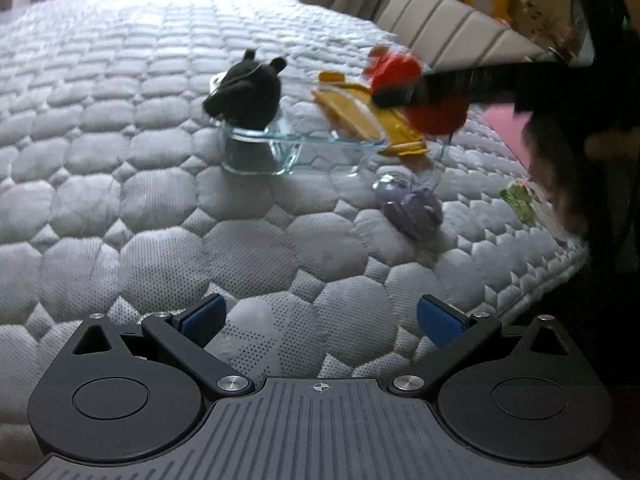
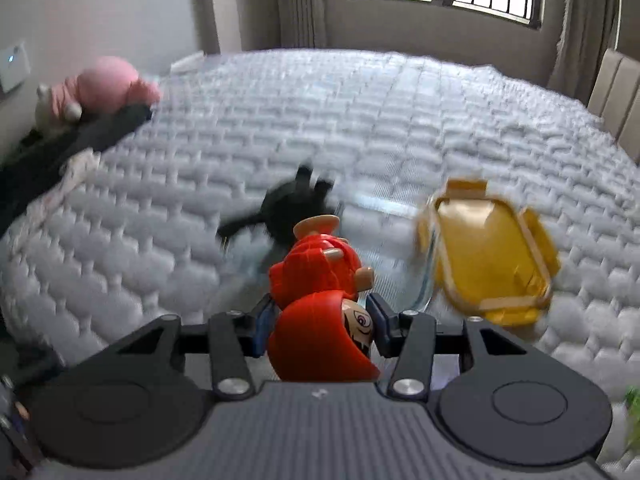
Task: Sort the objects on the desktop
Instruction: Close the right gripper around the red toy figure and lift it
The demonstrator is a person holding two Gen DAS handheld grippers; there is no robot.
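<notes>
On the quilted white mattress (image 1: 160, 200), the black plush toy (image 1: 244, 92) already sits in the clear glass dish (image 1: 260, 152), while the right gripper (image 2: 320, 320), jaws clamped on a red-haired toy figure (image 2: 320, 312), holds it above the bed, and the left gripper (image 1: 320, 320), jaws apart and empty, hovers with the purple trinket (image 1: 412, 210) and green trinket (image 1: 518, 200) unsorted.

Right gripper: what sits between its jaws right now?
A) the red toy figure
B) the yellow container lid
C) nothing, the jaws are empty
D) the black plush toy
A: in the right wrist view the right gripper has its blue pads pressed on either side of the red toy figure, while the black plush toy and the yellow container lid are farther off over the mattress.
</notes>
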